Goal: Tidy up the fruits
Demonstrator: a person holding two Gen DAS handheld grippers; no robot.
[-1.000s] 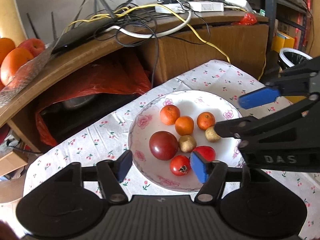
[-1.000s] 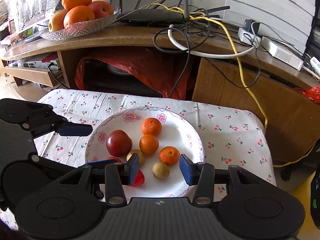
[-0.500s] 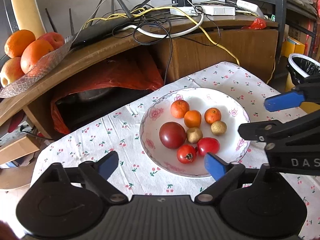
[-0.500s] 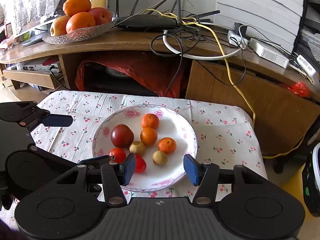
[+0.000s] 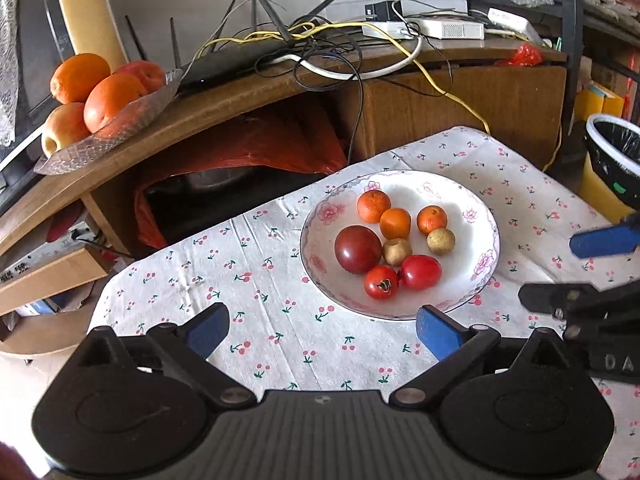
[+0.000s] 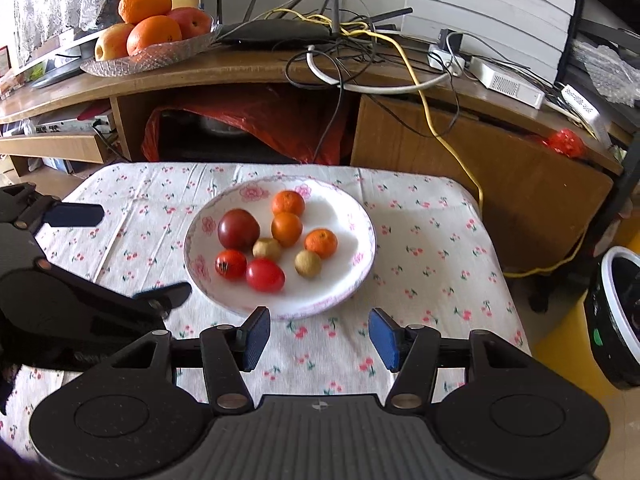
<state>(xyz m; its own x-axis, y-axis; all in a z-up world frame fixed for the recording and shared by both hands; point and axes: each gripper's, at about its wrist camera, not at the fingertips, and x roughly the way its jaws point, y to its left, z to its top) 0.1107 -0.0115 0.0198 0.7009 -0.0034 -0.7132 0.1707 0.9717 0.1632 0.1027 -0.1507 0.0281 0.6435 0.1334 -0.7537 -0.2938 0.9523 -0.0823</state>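
Eight small fruits lie grouped in the plate (image 6: 362,268) at the middle of the cloth-covered table (image 6: 440,248): three mandarins (image 6: 287,229), a dark tomato (image 6: 238,229), two red tomatoes (image 6: 265,275) and two brown longans (image 6: 308,263). Several touch one another (the inner longan sits between the dark tomato and the middle mandarin).

The right gripper (image 6: 319,334) hovers over the cloth just short of the plate's near rim, jaws wide apart and empty. The left gripper (image 5: 322,330) is likewise held short of the rim, jaws wide and holding nothing.

Judged from this layout, the fruits appear already gathered; either the sorting is done or a next pick is pending. If a pick follows, the outer longan offers the clearest approach, since it stands apart from its neighbours. The jaws should straddle one fruit only and close gently, as tomatoes bruise and round fruit rolls.

A glass dish (image 6: 160,58) of oranges and apples stands on the wooden shelf (image 6: 248,70) behind.
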